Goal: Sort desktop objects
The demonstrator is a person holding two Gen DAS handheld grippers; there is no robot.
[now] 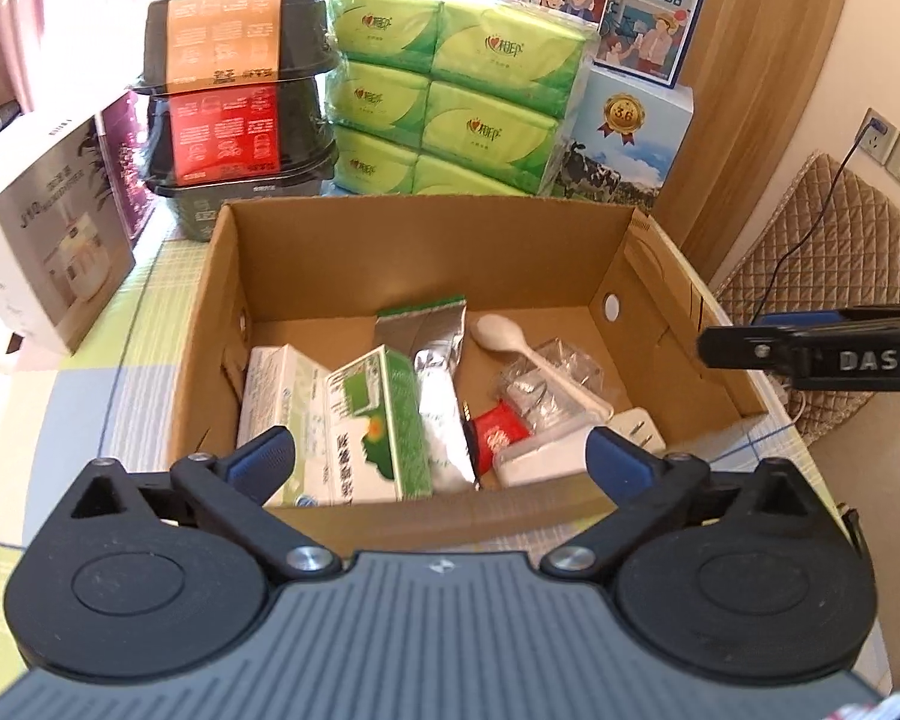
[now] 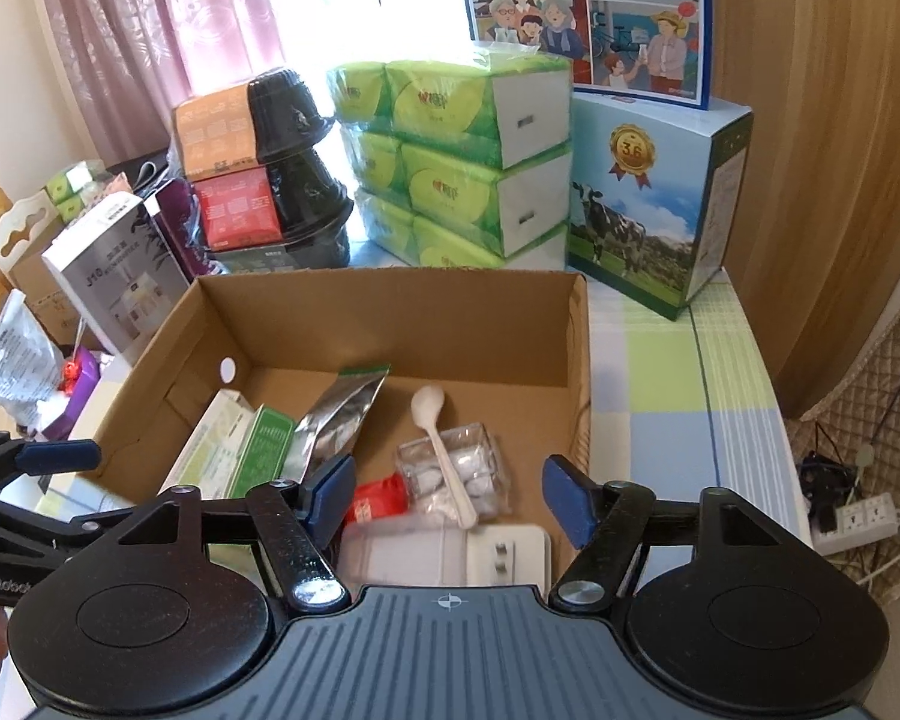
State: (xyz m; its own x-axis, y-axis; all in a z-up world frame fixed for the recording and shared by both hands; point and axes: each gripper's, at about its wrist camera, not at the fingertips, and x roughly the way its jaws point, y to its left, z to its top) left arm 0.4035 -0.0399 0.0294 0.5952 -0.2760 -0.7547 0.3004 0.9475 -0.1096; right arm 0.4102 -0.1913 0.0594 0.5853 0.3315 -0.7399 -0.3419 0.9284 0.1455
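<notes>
An open cardboard box (image 1: 408, 240) (image 2: 390, 306) sits on the table and holds a green and white carton (image 1: 384, 420) (image 2: 258, 438), a silver foil pouch (image 1: 432, 384) (image 2: 336, 420), a white plastic spoon (image 1: 534, 354) (image 2: 444, 450), a clear packet (image 2: 468, 474), a red sachet (image 1: 498, 432) (image 2: 378, 495) and a white plug adapter (image 1: 570, 450) (image 2: 498, 552). My left gripper (image 1: 441, 453) hangs open over the box's near edge, nothing between its fingers. My right gripper (image 2: 447, 495) is open above the adapter and sachet, holding nothing. Its side shows in the left wrist view (image 1: 810, 351).
Behind the box stand stacked black bowls (image 1: 240, 102) (image 2: 270, 174), green tissue packs (image 1: 456, 96) (image 2: 456, 162) and a blue milk carton box (image 1: 624, 144) (image 2: 654, 204). A white appliance box (image 1: 42, 240) (image 2: 114, 276) stands left. A power strip (image 2: 858, 519) lies on the floor right.
</notes>
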